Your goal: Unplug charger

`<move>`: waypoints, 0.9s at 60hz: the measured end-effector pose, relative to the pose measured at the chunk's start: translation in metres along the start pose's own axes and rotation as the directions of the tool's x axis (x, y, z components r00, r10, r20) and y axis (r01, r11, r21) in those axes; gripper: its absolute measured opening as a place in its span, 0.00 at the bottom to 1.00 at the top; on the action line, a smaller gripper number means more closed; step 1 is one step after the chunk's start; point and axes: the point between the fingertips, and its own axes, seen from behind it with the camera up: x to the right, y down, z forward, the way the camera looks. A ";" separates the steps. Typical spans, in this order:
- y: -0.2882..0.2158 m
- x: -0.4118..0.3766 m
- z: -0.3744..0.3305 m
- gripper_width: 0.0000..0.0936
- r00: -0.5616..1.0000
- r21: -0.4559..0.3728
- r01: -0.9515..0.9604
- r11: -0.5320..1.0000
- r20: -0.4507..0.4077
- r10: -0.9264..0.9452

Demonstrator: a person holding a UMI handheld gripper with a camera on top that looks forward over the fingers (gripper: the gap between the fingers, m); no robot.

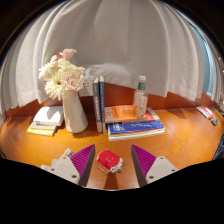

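Note:
A small red charger [109,160] with a white face and bare metal prongs lies on the wooden table [175,135]. No socket or cable shows on it. My gripper [111,157] is open. The charger stands between the two purple pads, with a gap at either side. The left pad [83,160] and the right pad [141,159] flank it without touching it.
Beyond the fingers lies a flat stack of books [134,124] with a small bottle [141,97] on it. Upright books [99,100] and a white vase [75,112] of pale flowers [62,75] stand to the left. More flat books [45,120] lie further left. A white curtain hangs behind.

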 end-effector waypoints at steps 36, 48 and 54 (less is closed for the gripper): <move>-0.056 -0.024 -0.213 0.74 0.993 0.169 -0.021 0.985 -0.111 0.040; -0.028 -0.054 -0.242 0.74 0.995 0.139 0.009 0.990 -0.096 0.004; -0.015 -0.069 -0.248 0.74 0.996 0.125 0.018 0.992 -0.084 -0.007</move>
